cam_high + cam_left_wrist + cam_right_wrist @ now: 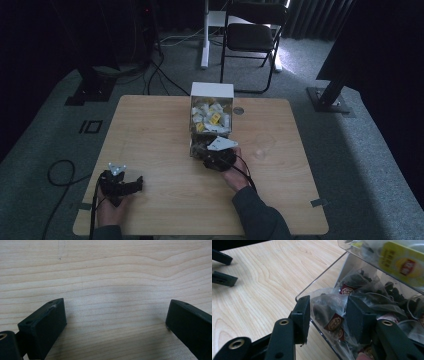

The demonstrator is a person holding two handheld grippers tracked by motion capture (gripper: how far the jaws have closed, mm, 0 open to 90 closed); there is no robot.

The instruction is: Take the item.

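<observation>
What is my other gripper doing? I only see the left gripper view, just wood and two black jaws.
Observer: Your right gripper is at the bottom opening of a clear box in the middle of the table.
Operator: What's in the box?
Observer: Tea bags with dark red tags below, and yellow-labelled packets above.
Operator: Did it grab one?
Observer: Not yet. Its jaws stand open, with a bag between them.
</observation>
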